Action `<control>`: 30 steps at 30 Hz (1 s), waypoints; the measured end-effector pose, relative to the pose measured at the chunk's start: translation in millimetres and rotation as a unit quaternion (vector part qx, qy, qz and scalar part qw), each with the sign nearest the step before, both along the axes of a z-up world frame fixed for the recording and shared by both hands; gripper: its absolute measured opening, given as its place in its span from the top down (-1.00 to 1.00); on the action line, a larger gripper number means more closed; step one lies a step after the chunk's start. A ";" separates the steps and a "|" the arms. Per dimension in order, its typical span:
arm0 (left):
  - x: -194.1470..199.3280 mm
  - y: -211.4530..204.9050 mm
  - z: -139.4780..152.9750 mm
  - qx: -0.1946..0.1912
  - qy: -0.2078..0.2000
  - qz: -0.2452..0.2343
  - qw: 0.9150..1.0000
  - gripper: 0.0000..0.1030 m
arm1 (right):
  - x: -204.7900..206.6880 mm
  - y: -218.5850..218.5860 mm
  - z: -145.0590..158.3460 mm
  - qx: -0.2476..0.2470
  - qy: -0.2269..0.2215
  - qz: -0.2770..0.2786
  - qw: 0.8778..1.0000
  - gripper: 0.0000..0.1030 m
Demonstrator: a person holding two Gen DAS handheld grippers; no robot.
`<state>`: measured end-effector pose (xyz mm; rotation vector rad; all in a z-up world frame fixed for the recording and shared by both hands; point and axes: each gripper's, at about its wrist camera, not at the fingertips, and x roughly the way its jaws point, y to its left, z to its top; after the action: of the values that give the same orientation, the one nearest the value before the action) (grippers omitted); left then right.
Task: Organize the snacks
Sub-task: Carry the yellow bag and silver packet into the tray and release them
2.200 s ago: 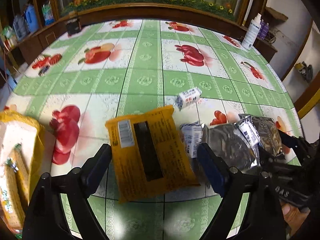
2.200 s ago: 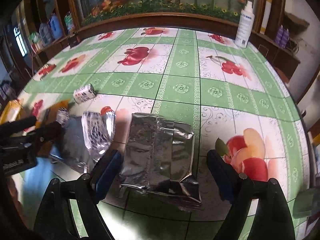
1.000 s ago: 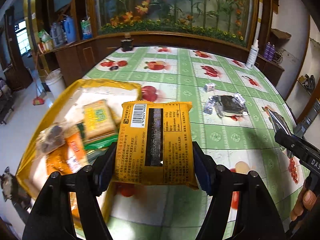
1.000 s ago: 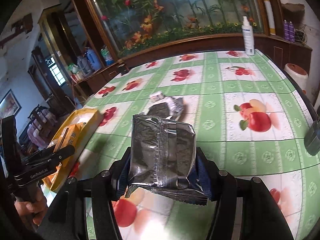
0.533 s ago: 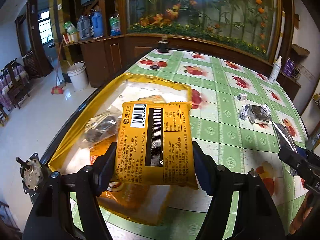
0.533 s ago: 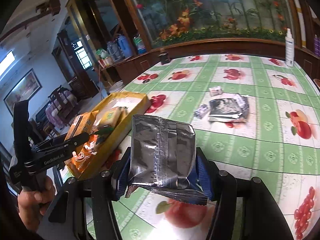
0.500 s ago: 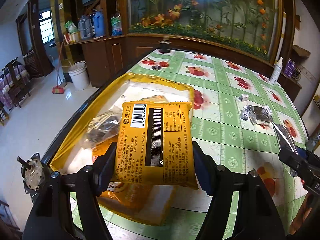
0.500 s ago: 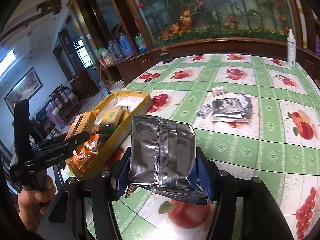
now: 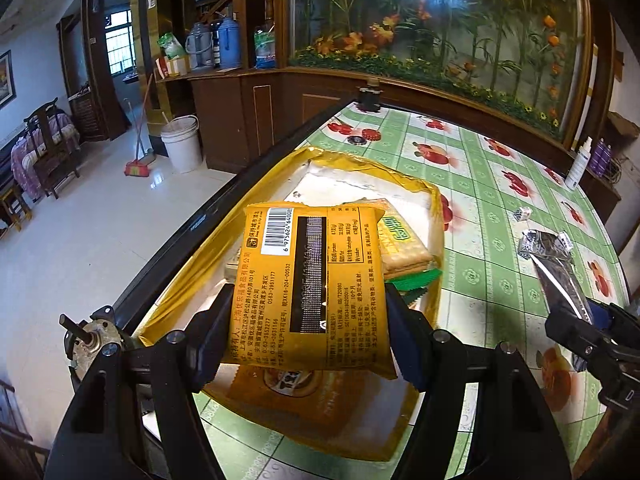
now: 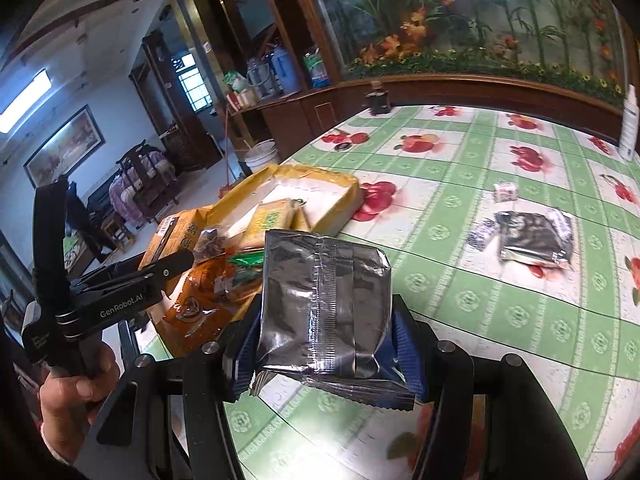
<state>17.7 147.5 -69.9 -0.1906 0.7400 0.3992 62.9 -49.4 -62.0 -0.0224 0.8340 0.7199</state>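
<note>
In the left wrist view, a yellow snack packet (image 9: pixel 310 292) is clamped by the left hand-held gripper (image 9: pixel 308 336) above the yellow tray (image 9: pixel 280 168). In the right wrist view, a silver packet (image 10: pixel 324 304) is gripped by the right hand-held gripper (image 10: pixel 324 356) over the surface (image 10: pixel 500 300), beside that tray.

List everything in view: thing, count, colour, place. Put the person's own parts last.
yellow snack packet: one, yellow with barcode, held in the left gripper above the tray
silver snack packet: one, silver foil, held in the right gripper
tray: one, yellow rim with white floor, at the table's left edge, holding several snack packs
dark foil packet: one, dark silver, lying on the table
small wrapped snacks: two, white patterned, beside the dark foil packet
table: one, green-and-white fruit-print cloth
white bottle: one, white, far table edge
bucket: one, white, on the floor
left gripper: black, shut on the yellow packet
right gripper: black, blue pads, shut on the silver packet
hand: one, gripping the left gripper's handle
</note>
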 end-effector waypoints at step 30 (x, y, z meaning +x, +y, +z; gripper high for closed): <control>49.2 31.6 -10.0 -0.002 0.032 0.002 0.999 -0.36 | 105.6 121.4 -29.8 -0.010 0.033 0.035 0.999 -0.16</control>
<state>66.9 179.1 -79.9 -0.1843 0.8035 0.4097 168.5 72.0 -91.8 -0.0473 0.9075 0.7818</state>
